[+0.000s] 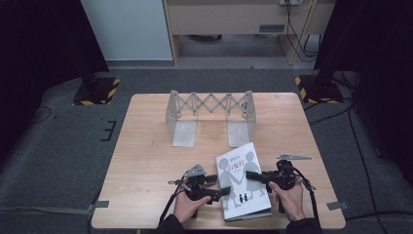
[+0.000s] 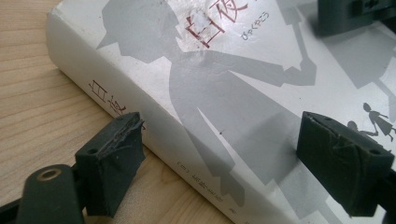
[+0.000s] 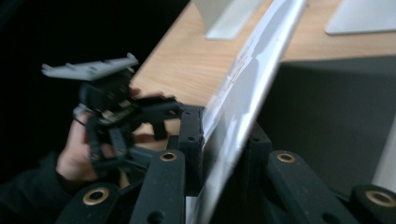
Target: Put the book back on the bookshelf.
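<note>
Left hand-held gripper (image 1: pixel 221 191) spread wide, one pad low beside the spine, the other over the front cover of the book (image 1: pixel 242 181), neither clearly touching it. Held in the left hand (image 1: pixel 186 204) at the near edge of the bench (image 1: pixel 146 161).

Right hand-held gripper (image 1: pixel 249 175) pinching the cover of the book from the right side, jaws pressed against both faces of the thin white sheet, cover lifted edge-on in the right gripper view (image 3: pixel 233 121). Gripped by the right hand (image 1: pixel 291 200), grey three-cornered plate on top.

Book lying flat on the near right part of the bench, between the two hand-held grippers, white with grey silhouettes of two figures holding hands and red characters at the top (image 2: pixel 210 84). Spine toward the left hand-held gripper, printed with red characters too.

Farther back, folding metal book rack (image 1: pixel 210 114) standing upright at the middle of the bench, well apart from the book, two flat base plates pointing toward the near side. Grey carpet around the bench.
</note>
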